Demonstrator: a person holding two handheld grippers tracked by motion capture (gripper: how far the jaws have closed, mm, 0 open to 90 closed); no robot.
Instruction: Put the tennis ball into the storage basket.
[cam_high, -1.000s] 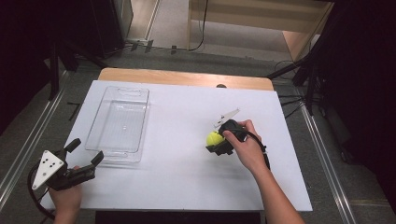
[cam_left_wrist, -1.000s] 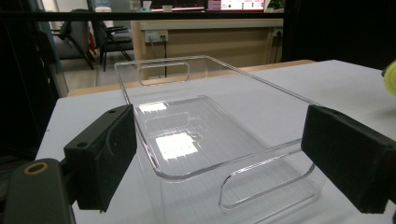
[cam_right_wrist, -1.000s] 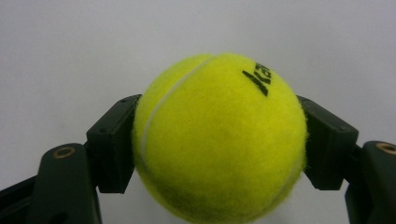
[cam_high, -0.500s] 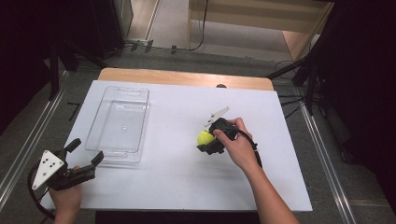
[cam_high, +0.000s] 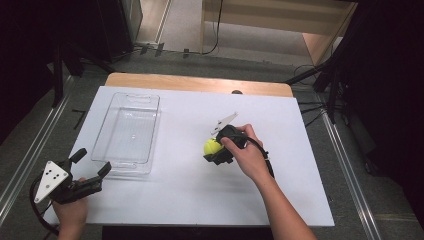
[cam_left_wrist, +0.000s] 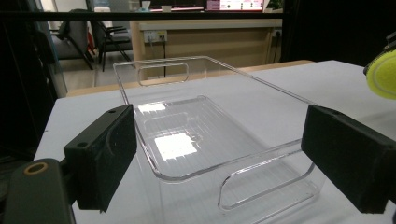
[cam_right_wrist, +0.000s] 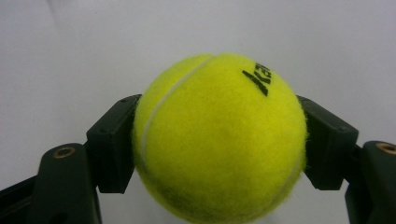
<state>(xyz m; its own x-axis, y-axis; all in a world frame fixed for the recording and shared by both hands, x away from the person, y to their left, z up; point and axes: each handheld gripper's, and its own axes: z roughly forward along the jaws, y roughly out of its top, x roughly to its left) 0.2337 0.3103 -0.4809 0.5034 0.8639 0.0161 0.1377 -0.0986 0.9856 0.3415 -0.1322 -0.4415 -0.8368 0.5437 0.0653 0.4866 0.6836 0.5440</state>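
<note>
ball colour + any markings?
Yellow-green tennis ball with a white seam and black lettering; clearest in the right gripper view.

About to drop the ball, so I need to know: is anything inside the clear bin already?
The clear bin looks empty: its ribbed floor shows through bare in the high view and the left gripper view, with light glare on it. The tennis ball sits clamped in the right gripper.

A yellow-green tennis ball (cam_high: 212, 146) (black lettering on its felt) sits clamped between the right gripper's (cam_right_wrist: 219, 140) jaws, right of an empty clear plastic tray (cam_high: 127, 131).
</note>
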